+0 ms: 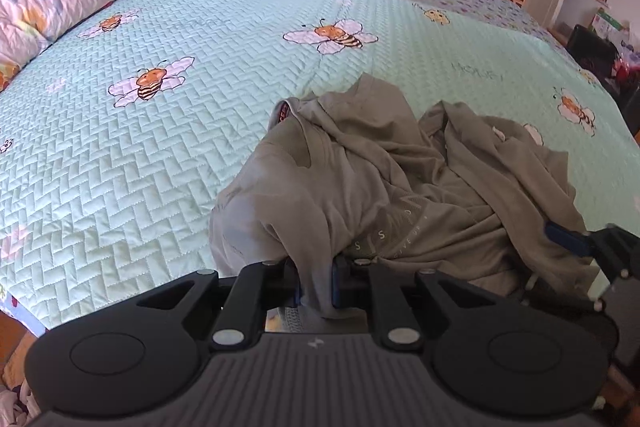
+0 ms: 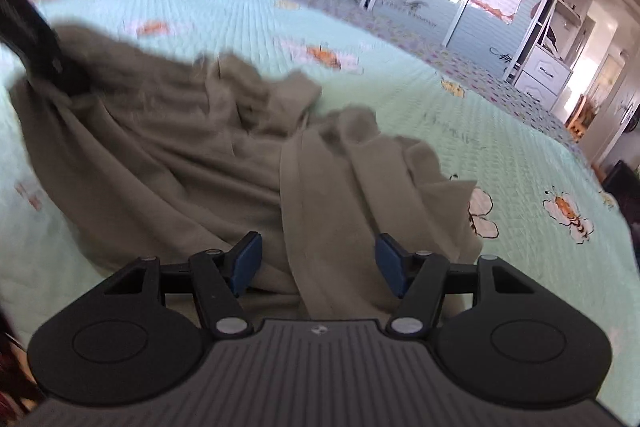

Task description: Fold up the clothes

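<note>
left tongs (image 1: 316,285) pinch the olive shirt (image 1: 384,179) to lift it off the bed (image 1: 160,147); right tongs (image 2: 318,263) spread around a fold (blurry, probably not gripping).

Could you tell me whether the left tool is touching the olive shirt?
Touching. The left wrist view shows the left tool with its blue pads closed on a bunched fold of the olive shirt, no gap either side.
</note>
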Motion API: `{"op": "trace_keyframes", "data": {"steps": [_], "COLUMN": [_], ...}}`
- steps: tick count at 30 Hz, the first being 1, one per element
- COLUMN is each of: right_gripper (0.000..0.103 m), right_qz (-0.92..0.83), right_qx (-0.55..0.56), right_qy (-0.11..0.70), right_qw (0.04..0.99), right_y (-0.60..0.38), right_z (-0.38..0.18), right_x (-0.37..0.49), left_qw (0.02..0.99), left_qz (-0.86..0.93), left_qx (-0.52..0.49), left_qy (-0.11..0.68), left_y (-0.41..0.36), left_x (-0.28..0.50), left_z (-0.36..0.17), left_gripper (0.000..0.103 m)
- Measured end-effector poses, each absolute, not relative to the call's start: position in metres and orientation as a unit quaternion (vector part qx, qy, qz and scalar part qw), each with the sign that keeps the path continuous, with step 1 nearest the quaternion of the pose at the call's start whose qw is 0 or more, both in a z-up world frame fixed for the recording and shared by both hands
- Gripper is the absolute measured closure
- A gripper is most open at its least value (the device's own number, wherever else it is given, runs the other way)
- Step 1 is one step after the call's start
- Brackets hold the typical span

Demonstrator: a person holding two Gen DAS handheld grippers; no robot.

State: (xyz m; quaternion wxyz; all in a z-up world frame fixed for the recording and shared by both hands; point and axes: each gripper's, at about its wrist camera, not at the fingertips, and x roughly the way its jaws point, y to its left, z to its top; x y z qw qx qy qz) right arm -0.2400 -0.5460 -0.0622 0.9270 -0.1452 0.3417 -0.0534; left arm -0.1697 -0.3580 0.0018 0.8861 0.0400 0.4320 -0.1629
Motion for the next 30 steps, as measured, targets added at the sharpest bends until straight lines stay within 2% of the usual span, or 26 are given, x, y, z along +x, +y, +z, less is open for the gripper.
{"op": "trace_keyframes", "data": {"steps": [1,6,9,13,18,23,27,30], "right_gripper": [0.1,0.101,0.101,0.101,0.101,0.101,0.101,0.101], "right_qz": [-0.063,-0.09,-0.068,0.01,0.126,0.198,0.229,0.242], "right_qx": [-0.133,-0.049,0.018,0.118,0.177,0.183,0.17,0.166], "right_qy": [0.343,0.309,0.274,0.248,0.25,0.259,0.262,0.268], "right_qw": [0.928,0.946,0.959,0.962,0.944,0.928,0.922,0.918], "right_y": [-0.551,-0.588,-0.607,-0.619,-0.611,-0.588,-0.579,-0.576], "right_z": [-0.063,-0.04,-0.018,0.004,0.012,0.016,0.025,0.028], "right_x": [-0.239,-0.253,-0.276,-0.31,-0.337,-0.347,-0.351,-0.356], "left_qw": [0.884,0.87,0.861,0.852,0.821,0.765,0.726,0.709], "left_qz": [-0.163,-0.166,-0.167,-0.165,-0.248,-0.36,-0.387,-0.381], "left_qx": [0.044,0.062,0.059,0.044,-0.037,-0.116,-0.183,-0.196], "left_qy": [0.435,0.46,0.477,0.494,0.512,0.52,0.539,0.56], "left_y": [-0.359,-0.367,-0.365,-0.353,-0.339,-0.368,-0.387,-0.395], "left_x": [-0.17,-0.17,-0.174,-0.179,-0.189,-0.192,-0.183,-0.178], "left_z": [0.0,-0.015,-0.017,-0.01,0.002,0.004,-0.008,-0.018], "left_gripper": [0.09,0.088,0.081,0.049,0.047,0.038,0.038,0.038]}}
